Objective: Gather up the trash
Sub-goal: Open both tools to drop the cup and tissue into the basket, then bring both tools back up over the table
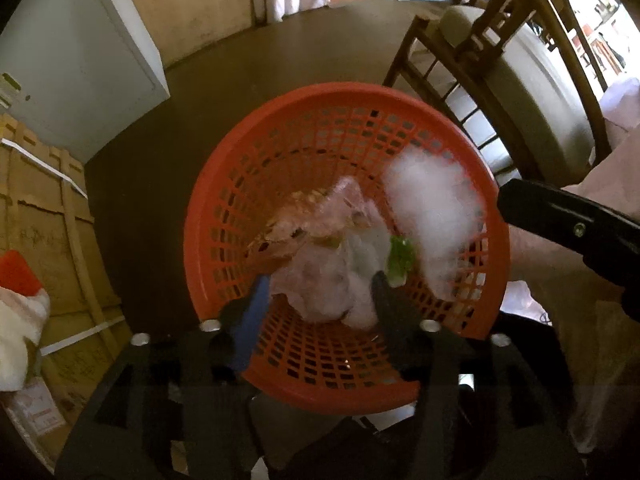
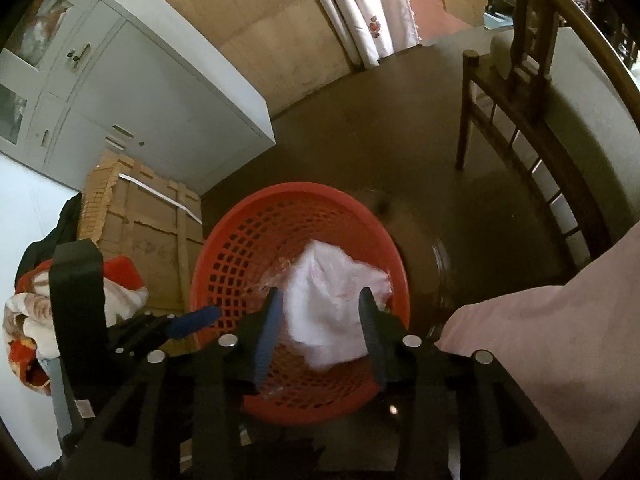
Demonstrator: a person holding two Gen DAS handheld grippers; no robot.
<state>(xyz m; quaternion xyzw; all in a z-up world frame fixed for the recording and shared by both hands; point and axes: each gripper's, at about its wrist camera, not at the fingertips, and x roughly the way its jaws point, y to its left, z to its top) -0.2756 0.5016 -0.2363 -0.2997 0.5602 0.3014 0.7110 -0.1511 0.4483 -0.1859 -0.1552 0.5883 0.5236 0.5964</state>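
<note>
An orange mesh basket (image 1: pixel 320 96) stands on the dark floor right below both grippers. My left gripper (image 1: pixel 318 300) hangs over it, jaws apart, with a crumpled pinkish plastic wrapper (image 1: pixel 320 248) and a green scrap (image 1: pixel 400 258) loose between the fingers, blurred, over the basket's inside. My right gripper (image 2: pixel 320 316) is also over the basket (image 2: pixel 296 192), jaws apart, and a white tissue (image 2: pixel 332 292) sits loose and blurred between them. The same tissue (image 1: pixel 432 216) shows as a white smear in the left wrist view. The left gripper's blue finger (image 2: pixel 196 320) pokes in from the left.
A wooden chair (image 1: pixel 460 60) stands close to the basket's right. A grey cabinet (image 1: pixel 80 60) and stacked cardboard boxes (image 1: pixel 40 220) line the left, with a red and white cloth (image 1: pixel 20 320) in front. A pink sleeve (image 2: pixel 540 340) fills the lower right.
</note>
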